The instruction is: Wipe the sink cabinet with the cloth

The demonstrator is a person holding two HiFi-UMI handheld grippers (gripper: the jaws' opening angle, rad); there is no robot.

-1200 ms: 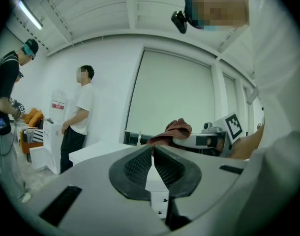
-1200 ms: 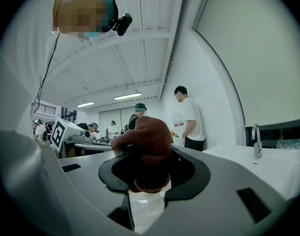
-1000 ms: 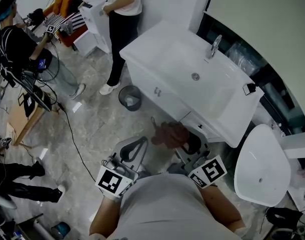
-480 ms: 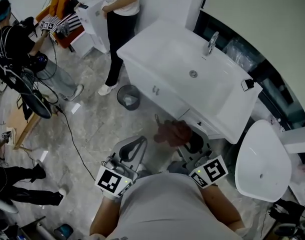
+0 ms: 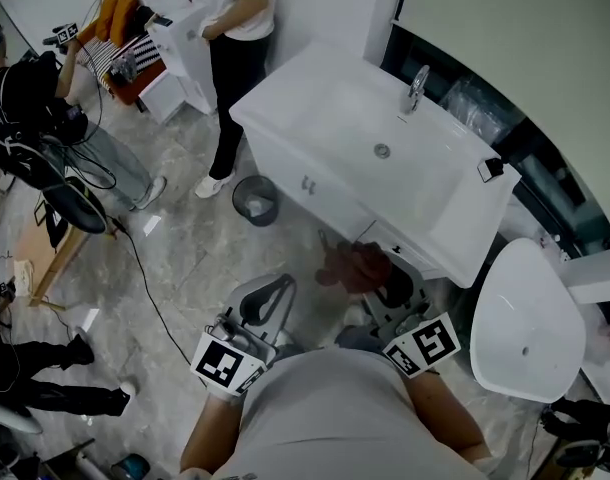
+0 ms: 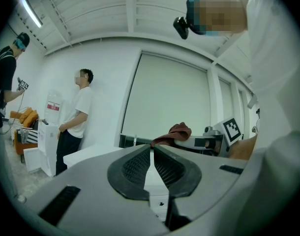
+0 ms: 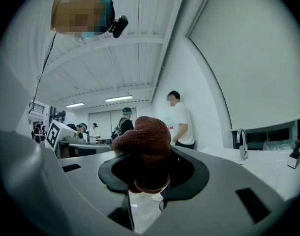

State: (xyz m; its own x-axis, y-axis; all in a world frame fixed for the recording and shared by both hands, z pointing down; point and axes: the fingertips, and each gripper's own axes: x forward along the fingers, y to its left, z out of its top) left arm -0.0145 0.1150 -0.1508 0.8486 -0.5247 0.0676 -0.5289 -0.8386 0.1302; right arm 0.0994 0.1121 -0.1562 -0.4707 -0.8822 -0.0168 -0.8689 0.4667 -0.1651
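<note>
The right gripper is clamped on the cloth, a bunched reddish-brown knit wad that fills the gap between the jaws and bulges above them in the right gripper view. The left gripper is closed, jaw tips together, with nothing between them; it is held over the floor, left of the cloth and apart from it. The cloth is low in front of the sink cabinet, at the right end of its front face; whether it touches the face cannot be told. The cabinet is white, with two small door handles. Its top is a white rectangular basin with a central drain and a chrome faucet at the back edge. A small dark object sits at the right corner of the top. The floor is grey marbled tile, with a black cable running across it. A grey waste bin stands just beside the cabinet's left end. A person in a white shirt and black trousers stands near the cabinet's far corner. A white oval fixture stands to the right of the cabinet. The ceiling is white and ribbed, with strip lights.
</note>
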